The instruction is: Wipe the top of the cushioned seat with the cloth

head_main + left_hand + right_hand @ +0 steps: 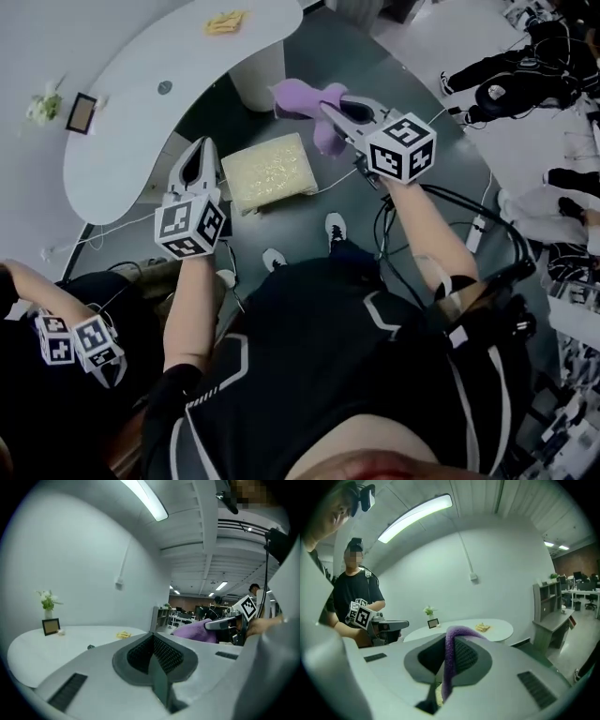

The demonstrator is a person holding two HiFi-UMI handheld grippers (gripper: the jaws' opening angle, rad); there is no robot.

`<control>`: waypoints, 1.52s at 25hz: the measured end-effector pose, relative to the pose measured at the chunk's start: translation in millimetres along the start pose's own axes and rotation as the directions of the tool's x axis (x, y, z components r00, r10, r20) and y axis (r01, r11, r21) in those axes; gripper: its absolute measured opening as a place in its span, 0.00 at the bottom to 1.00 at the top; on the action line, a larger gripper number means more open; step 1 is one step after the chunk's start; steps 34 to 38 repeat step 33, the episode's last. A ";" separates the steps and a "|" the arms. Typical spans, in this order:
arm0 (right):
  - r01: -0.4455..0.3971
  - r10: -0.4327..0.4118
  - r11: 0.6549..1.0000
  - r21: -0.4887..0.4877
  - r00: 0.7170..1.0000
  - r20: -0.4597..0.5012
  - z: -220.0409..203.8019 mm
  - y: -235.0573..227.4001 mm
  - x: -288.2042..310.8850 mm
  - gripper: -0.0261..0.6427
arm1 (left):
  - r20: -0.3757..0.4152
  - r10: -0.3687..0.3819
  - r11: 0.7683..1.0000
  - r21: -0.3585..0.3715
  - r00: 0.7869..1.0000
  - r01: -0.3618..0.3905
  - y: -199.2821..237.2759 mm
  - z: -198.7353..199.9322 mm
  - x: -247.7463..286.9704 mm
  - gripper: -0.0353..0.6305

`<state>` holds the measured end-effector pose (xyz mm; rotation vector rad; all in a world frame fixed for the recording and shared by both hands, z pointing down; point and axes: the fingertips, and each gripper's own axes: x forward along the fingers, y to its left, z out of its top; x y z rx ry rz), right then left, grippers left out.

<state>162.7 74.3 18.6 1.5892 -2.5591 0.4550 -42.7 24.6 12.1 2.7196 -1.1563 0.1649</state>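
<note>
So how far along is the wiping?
Done: the purple cloth is picked up, pinched in the right gripper. In hand: it is held in the air, off the cushioned seat. To do: all the wiping of the seat top. The left gripper is shut, empty.

No letters, numbers, brand names or signs can be read in any view. The only printed marks are black-and-white square patterns. They stand on the faces of the marker cube (190, 225) of the left gripper (196, 150), on the second marker cube (401, 147) of the right gripper (330, 111), and on two further cubes (75, 339) at the lower left corner of the head view. These are coded blocks, not writing. The small dark-framed picture (81, 112) near the left end of the white tabletop (141, 122) is too small to show whether it bears any print.
</note>
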 end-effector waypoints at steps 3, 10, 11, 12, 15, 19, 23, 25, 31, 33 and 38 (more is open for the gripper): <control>0.011 -0.009 0.999 -0.041 0.999 0.053 33.2 19.5 -14.1 0.08 | 0.066 0.013 1.000 0.017 0.998 -0.014 -1.3 37.7 -24.7 0.06; 0.087 -0.064 0.982 -0.165 0.988 0.140 95.6 31.9 -47.6 0.07 | 0.157 0.056 0.995 0.076 0.986 -0.069 -16.9 101.8 -50.8 0.06; 0.095 -0.071 0.981 -0.170 0.987 0.147 98.9 30.4 -49.3 0.07 | 0.163 0.057 0.995 0.076 0.985 -0.071 -18.0 103.5 -51.3 0.06; 0.101 -0.075 0.981 -0.169 0.985 0.153 101.0 28.5 -49.8 0.07 | 0.166 0.059 0.994 0.077 0.984 -0.072 -18.3 103.7 -51.1 0.06; 0.115 -0.088 0.980 -0.163 0.983 0.160 102.0 23.9 -47.4 0.07 | 0.170 0.067 0.994 0.079 0.983 -0.081 -16.8 101.9 -50.5 0.06; 0.129 -0.102 0.977 -0.168 0.982 0.160 102.5 22.3 -45.0 0.07 | 0.193 0.072 0.992 0.086 0.979 -0.090 -14.9 106.4 -51.8 0.06; 0.144 -0.117 0.975 -0.171 0.981 0.156 101.5 19.9 -46.2 0.07 | 0.196 0.070 0.993 0.080 0.978 -0.087 -14.7 103.9 -52.1 0.06; 0.146 -0.120 0.974 -0.171 0.981 0.153 100.8 19.7 -46.4 0.07 | 0.196 0.062 0.993 0.083 0.979 -0.080 -16.6 102.0 -52.3 0.06; 0.151 -0.127 0.973 -0.177 0.982 0.138 100.2 18.6 -47.6 0.07 | 0.212 0.073 0.993 0.075 0.974 -0.091 -19.4 103.9 -52.6 0.06; 0.154 -0.130 0.971 -0.183 0.982 0.137 103.1 17.4 -48.9 0.07 | 0.219 0.079 0.993 0.070 0.973 -0.096 -19.7 106.1 -51.9 0.06; 0.154 -0.130 0.971 -0.183 0.982 0.137 103.1 17.4 -48.9 0.07 | 0.219 0.079 0.993 0.070 0.973 -0.096 -19.7 106.1 -51.9 0.06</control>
